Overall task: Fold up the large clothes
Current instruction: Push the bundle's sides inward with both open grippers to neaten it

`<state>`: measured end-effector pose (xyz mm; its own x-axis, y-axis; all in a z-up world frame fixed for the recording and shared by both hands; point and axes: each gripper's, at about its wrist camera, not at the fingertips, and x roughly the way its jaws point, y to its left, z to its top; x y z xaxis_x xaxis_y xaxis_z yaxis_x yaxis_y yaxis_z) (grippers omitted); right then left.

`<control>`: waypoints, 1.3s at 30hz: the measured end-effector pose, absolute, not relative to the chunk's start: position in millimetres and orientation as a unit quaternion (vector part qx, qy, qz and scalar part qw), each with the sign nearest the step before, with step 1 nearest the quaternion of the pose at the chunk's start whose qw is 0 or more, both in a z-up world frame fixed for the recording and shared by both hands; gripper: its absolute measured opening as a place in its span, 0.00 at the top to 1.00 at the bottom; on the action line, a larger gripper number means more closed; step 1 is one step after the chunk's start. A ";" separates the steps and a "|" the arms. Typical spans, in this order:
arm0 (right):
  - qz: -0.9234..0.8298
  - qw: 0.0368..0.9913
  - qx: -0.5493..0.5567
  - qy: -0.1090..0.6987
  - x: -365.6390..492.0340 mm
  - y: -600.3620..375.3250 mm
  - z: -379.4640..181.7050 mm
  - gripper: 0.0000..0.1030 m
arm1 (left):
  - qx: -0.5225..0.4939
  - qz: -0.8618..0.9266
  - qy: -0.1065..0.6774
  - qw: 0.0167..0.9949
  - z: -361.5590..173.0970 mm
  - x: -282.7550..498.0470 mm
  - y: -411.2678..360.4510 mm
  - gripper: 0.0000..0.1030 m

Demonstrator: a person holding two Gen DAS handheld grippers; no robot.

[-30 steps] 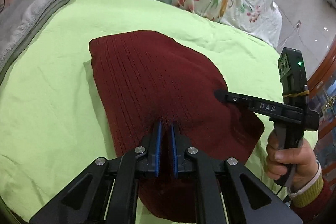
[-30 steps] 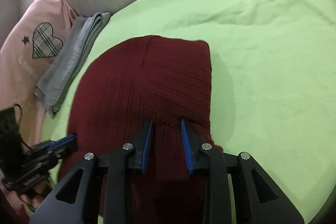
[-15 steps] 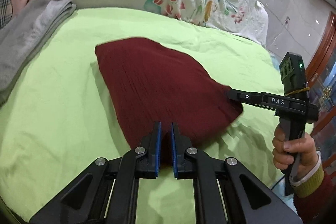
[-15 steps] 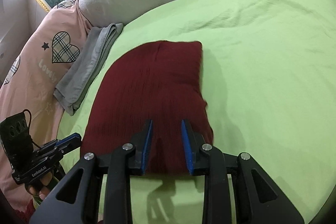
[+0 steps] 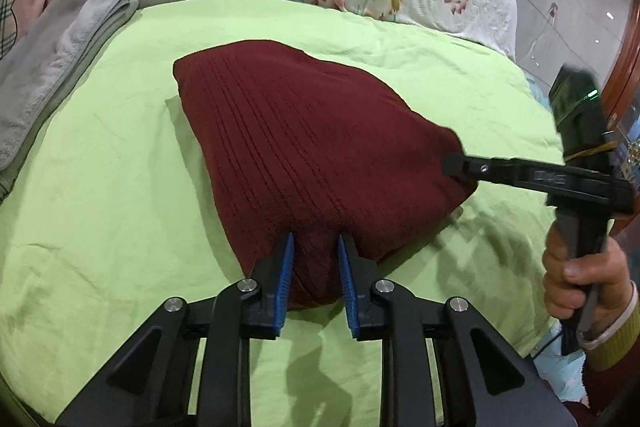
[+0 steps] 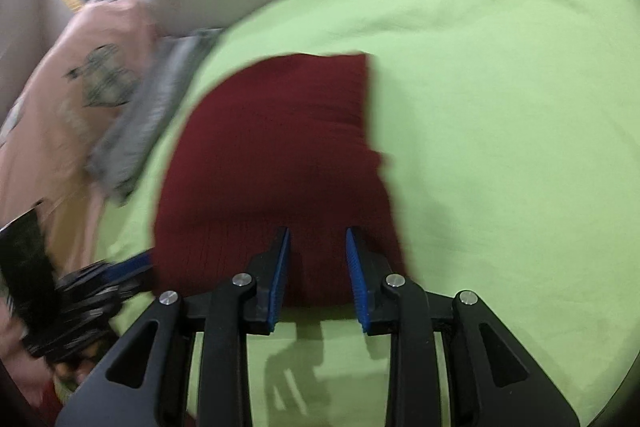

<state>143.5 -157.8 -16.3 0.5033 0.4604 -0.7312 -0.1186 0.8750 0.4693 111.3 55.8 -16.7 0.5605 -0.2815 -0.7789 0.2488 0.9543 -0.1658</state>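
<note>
Both grippers let go: our left gripper [image 5: 313,247] and right gripper [image 6: 317,241] are opening, pads off the dark red sweater [image 5: 312,151], now a folded bundle mid-bed on the green sheet [image 5: 100,211] where it lay wider a second ago; we judge this fold finished

Motion blur smears the right wrist view, leaving the pink cushion's [image 6: 60,115] print unreadable.
</note>
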 end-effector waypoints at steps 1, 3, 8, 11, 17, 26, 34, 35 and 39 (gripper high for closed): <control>0.189 0.847 0.174 0.466 142.5 -147.8 -11.6 0.60 | -0.014 -0.149 0.444 0.883 -18.1 111.0 55.1 0.76; 0.195 0.850 0.156 0.464 142.0 -135.1 -10.9 0.53 | -0.006 -0.143 0.445 0.884 -20.6 110.6 52.8 0.74; 0.170 0.832 0.173 0.499 152.7 -141.2 -38.9 0.53 | 0.017 -0.107 0.427 0.898 -9.5 89.0 50.8 0.39; 0.167 0.832 0.183 0.496 153.6 -147.0 -41.4 0.53 | 0.025 -0.097 0.425 0.899 -16.8 76.9 51.3 0.35; 0.155 0.834 0.188 0.496 155.0 -156.9 -45.0 0.53 | -0.023 -0.056 0.476 0.877 -49.4 100.7 67.2 0.76; 0.187 0.839 0.219 0.461 141.5 -159.4 -21.0 0.53 | -0.052 -0.056 0.478 0.875 -41.5 84.2 76.3 0.84; 0.161 0.851 0.168 0.470 145.4 -145.6 -17.6 0.53 | -0.078 -0.125 0.397 0.906 18.7 77.2 67.2 0.85; 0.146 0.851 0.169 0.476 146.6 -148.9 -23.9 0.53 | -0.072 -0.132 0.400 0.904 15.7 82.1 61.6 0.85; 0.133 0.838 0.183 0.497 150.2 -163.1 -50.1 0.58 | -0.042 -0.119 0.446 0.886 -20.9 104.9 44.0 0.83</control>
<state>150.2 -163.1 -50.1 0.4708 0.4047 -0.7840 -0.0402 0.8975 0.4391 104.9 44.0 -20.9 0.5746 -0.2485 -0.7798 0.1737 0.9681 -0.1806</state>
